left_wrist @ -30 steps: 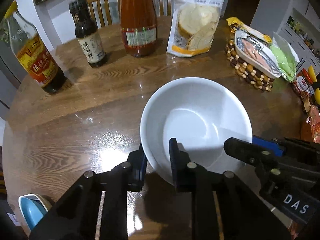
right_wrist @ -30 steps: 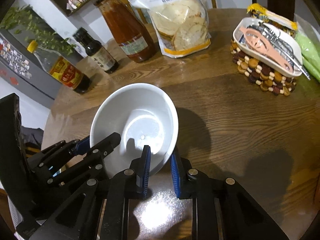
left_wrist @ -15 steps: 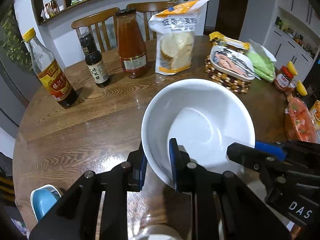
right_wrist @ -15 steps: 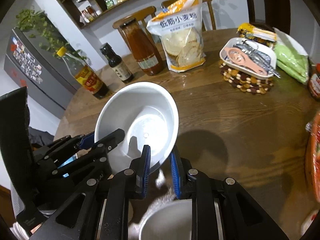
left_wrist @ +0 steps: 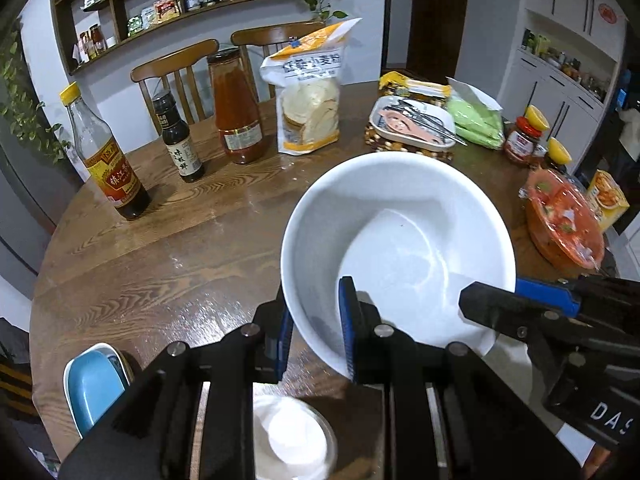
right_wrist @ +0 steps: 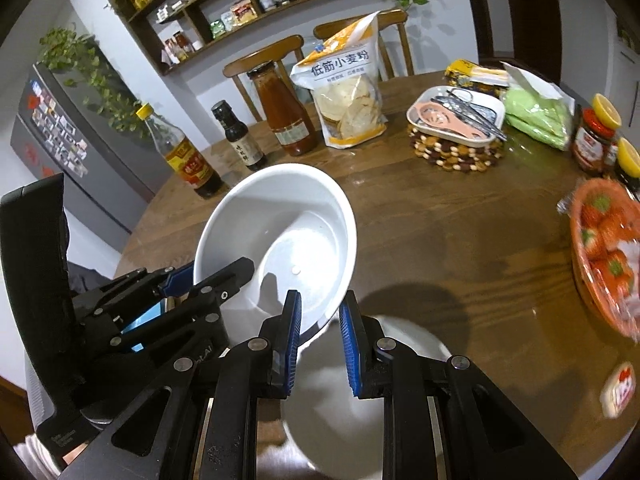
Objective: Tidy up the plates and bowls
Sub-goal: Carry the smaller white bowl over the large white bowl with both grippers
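My left gripper [left_wrist: 314, 330] and my right gripper [right_wrist: 319, 338] each clamp the rim of one white bowl [left_wrist: 400, 248], which hangs tilted above the round wooden desk [left_wrist: 160, 264], clear of its surface. The left gripper pinches the near-left rim, one finger inside the bowl and one outside; the right gripper pinches the rim on the opposite side. Below the raised bowl, at the near edge of the desk, lies a white plate [right_wrist: 404, 376]; a smaller white dish [left_wrist: 294, 438] shows between my left gripper's arms. A blue bowl [left_wrist: 94, 388] sits at the near-left edge. Across the desk stand a vinegar bottle [left_wrist: 108, 160], a dark sauce bottle [left_wrist: 180, 140], a red sauce jar [left_wrist: 238, 112] and a flour bag [left_wrist: 310, 96].
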Action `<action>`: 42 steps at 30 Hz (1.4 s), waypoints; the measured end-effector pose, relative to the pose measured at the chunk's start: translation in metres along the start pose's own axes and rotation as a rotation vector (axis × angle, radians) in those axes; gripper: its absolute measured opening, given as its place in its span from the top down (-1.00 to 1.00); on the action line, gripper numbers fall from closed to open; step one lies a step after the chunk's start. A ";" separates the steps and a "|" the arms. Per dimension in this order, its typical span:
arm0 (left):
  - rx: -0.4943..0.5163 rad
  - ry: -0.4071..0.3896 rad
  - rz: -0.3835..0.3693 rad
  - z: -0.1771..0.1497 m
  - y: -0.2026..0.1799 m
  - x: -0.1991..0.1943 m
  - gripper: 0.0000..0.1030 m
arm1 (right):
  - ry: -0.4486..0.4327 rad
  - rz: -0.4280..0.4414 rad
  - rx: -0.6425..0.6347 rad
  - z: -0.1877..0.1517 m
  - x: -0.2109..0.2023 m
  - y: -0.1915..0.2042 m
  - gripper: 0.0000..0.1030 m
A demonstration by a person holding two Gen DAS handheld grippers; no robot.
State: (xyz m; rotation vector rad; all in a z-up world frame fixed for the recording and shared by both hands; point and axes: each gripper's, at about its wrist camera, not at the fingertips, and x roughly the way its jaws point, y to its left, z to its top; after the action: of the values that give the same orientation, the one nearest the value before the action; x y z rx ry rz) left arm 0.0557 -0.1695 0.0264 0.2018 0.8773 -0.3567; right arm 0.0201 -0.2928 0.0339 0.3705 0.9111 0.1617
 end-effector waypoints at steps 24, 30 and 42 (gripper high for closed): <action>0.108 0.052 -0.053 -0.043 -0.052 -0.004 0.61 | 0.053 -0.050 0.088 -0.059 -0.020 -0.032 0.55; 0.121 0.095 -0.053 -0.054 -0.059 0.007 0.61 | 0.078 -0.056 0.103 -0.070 -0.016 -0.039 0.55; 0.142 0.159 -0.047 -0.072 -0.069 0.022 0.61 | 0.107 -0.063 0.117 -0.082 -0.011 -0.045 0.55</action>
State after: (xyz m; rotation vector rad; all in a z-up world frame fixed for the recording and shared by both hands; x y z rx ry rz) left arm -0.0096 -0.2153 -0.0378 0.3443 1.0151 -0.4520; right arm -0.0529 -0.3180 -0.0204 0.4444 1.0397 0.0706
